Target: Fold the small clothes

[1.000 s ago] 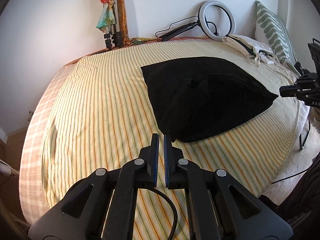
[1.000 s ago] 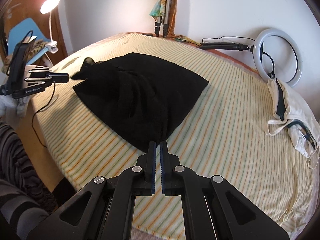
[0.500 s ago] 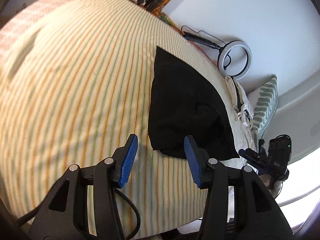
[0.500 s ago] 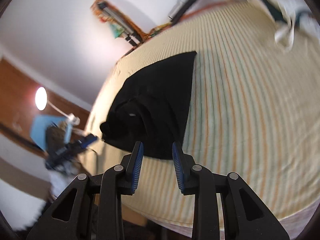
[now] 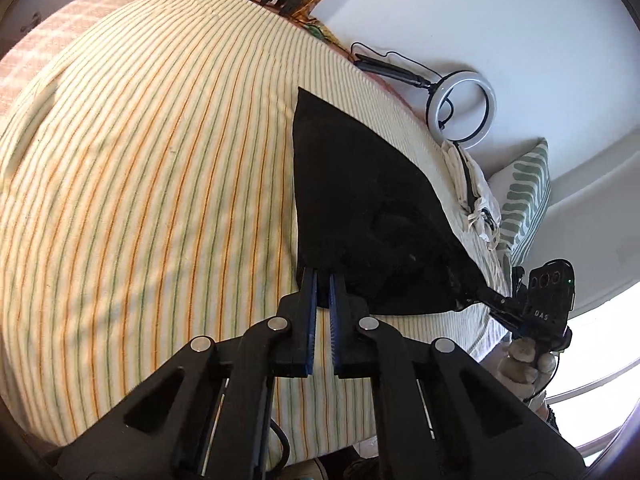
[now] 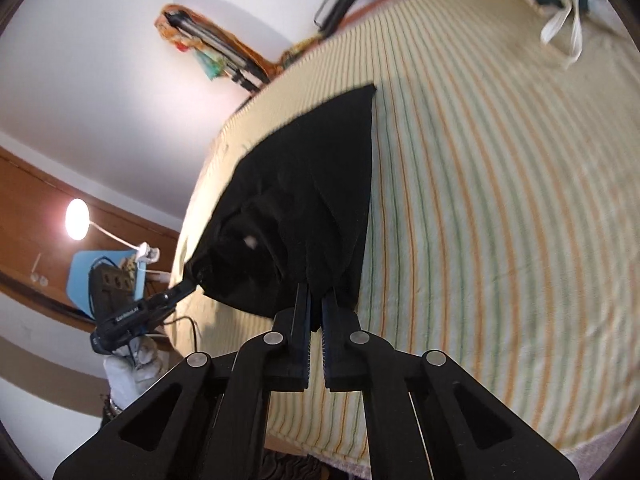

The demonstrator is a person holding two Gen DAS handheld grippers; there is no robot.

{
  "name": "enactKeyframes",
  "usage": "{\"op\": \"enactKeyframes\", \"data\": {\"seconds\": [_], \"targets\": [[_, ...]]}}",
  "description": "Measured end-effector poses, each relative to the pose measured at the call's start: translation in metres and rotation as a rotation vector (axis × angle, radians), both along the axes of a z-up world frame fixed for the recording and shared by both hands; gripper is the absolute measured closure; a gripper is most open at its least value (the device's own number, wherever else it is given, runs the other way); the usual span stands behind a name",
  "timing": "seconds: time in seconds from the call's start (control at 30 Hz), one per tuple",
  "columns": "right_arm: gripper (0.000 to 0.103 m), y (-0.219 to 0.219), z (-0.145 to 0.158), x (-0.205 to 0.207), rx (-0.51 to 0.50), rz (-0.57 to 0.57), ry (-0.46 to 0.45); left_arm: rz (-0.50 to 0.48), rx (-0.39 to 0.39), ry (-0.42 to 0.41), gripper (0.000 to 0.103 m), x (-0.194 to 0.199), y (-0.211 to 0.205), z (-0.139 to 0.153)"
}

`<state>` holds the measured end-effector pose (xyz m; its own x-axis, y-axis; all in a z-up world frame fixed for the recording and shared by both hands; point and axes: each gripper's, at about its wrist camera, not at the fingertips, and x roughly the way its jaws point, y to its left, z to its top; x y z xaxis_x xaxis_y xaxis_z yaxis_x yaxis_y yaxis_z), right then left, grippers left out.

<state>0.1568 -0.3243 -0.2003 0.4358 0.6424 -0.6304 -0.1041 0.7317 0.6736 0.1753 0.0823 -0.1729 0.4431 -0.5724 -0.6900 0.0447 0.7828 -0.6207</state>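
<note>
A black garment point(image 5: 360, 200) lies spread on the striped bed point(image 5: 160, 160). My left gripper point(image 5: 323, 276) is shut on its near left corner, black cloth pinched between the blue pads. In the right wrist view the same black garment point(image 6: 304, 208) has its near right corner bunched between the fingers of my right gripper point(image 6: 316, 296), which is shut on it. Each view shows the other gripper at the opposite corner: the right gripper point(image 5: 486, 294) at the far right, the left gripper point(image 6: 188, 286) at the left. Both views are rolled sideways.
A white ring light point(image 5: 464, 114) on a black stand and a crumpled white cloth point(image 5: 476, 196) lie at the bed's far side, by a green patterned pillow point(image 5: 524, 196). A tripod point(image 6: 224, 56) leans on the wall. A lit lamp point(image 6: 77, 218) stands beyond the bed's edge.
Both grippers rolled sideways, opened, moved onto the garment's near corners and shut on the cloth.
</note>
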Motion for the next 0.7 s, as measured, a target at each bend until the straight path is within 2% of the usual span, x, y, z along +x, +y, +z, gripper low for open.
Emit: {"op": "enactKeyframes", "data": {"seconds": [0.1,0.27,0.3,0.37,0.43,0.53,0.6,0.7], "targets": [[0.1,-0.005,0.008,-0.004,-0.003,0.002,-0.026,-0.003,0.031,0.012,0.1,-0.001,0.003,-0.005],[0.1,0.002,-0.013,-0.004,-0.03,0.051,0.047,-0.007,0.106,0.046,0.099,-0.002,0.003,-0.022],[0.097,0.006,-0.014,-0.003,-0.035,0.061,0.048,-0.008,0.129,0.04,0.099,-0.002,0.002,-0.021],[0.096,0.013,-0.011,-0.007,-0.107,0.092,0.045,-0.018,0.165,0.028,0.099,-0.005,0.001,-0.018],[0.094,0.017,-0.004,-0.011,-0.166,0.125,0.022,-0.036,0.221,0.007,0.099,-0.009,-0.001,-0.012],[0.085,0.015,0.01,-0.009,-0.228,0.129,-0.046,-0.044,0.283,-0.027,0.097,-0.017,-0.002,-0.002],[0.081,0.011,0.015,-0.005,-0.241,0.113,-0.084,-0.022,0.312,-0.07,0.095,-0.023,-0.004,0.008],[0.081,0.012,0.026,0.009,-0.241,0.109,-0.14,-0.033,0.313,-0.137,0.095,-0.024,-0.021,0.022]]}}
